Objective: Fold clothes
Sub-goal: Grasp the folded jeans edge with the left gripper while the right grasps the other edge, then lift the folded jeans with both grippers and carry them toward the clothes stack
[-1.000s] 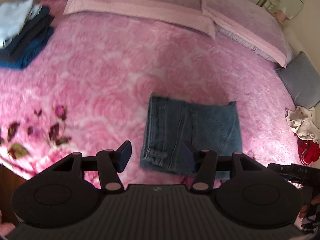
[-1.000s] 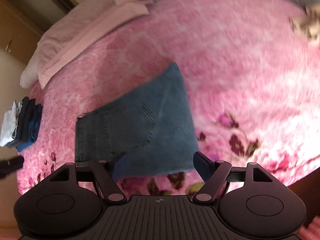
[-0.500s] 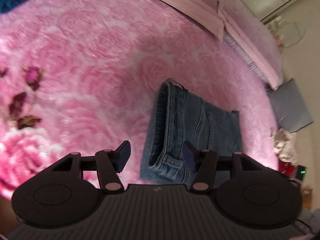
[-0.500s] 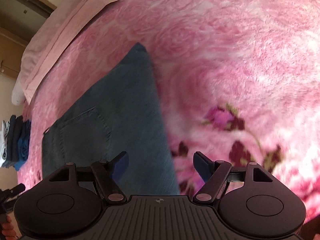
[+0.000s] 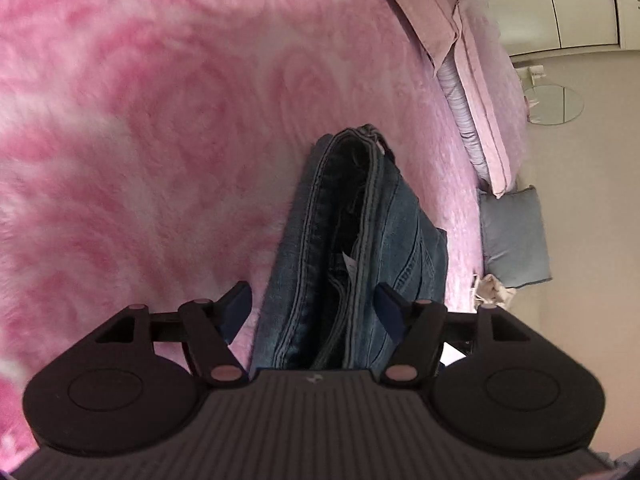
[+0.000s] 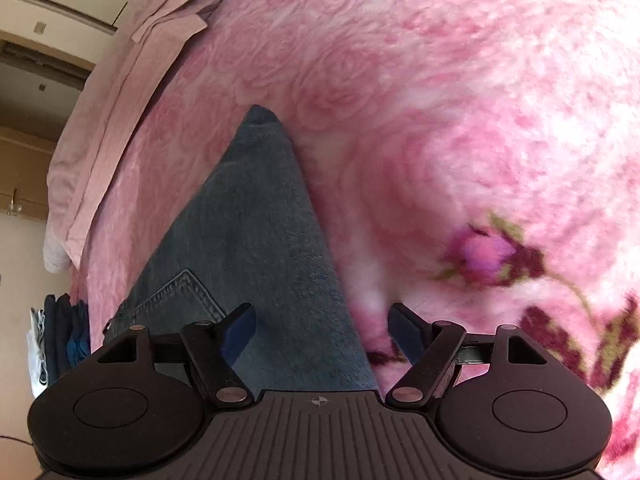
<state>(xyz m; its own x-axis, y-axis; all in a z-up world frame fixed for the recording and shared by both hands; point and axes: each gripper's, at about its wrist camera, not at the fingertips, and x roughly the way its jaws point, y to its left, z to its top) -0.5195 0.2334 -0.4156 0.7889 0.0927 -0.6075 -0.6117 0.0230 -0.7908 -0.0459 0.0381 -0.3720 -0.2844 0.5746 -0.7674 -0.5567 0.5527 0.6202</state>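
Observation:
Folded blue jeans [image 5: 352,240] lie on the pink rose blanket [image 5: 140,140]. In the left wrist view I see their waistband edge end-on, its layers stacked. My left gripper [image 5: 314,307] is open, low over the bed, its fingers straddling that edge without pressing it. In the right wrist view the jeans [image 6: 256,240] show a back pocket and a folded edge running away from me. My right gripper [image 6: 322,326] is open too, with the folded edge between its fingers; the left finger is over denim, the right over blanket.
Pink pillows [image 5: 472,60] lie along the bed's head. A grey cushion [image 5: 512,236] and crumpled light clothing [image 5: 490,290] sit beyond the jeans. A stack of folded clothes [image 6: 60,344] rests at the far left of the right wrist view. Wardrobes [image 6: 24,172] stand behind.
Both grippers have dropped toward the bed and closed in on the jeans from opposite ends. Each now has an edge of the jeans between its open fingers.

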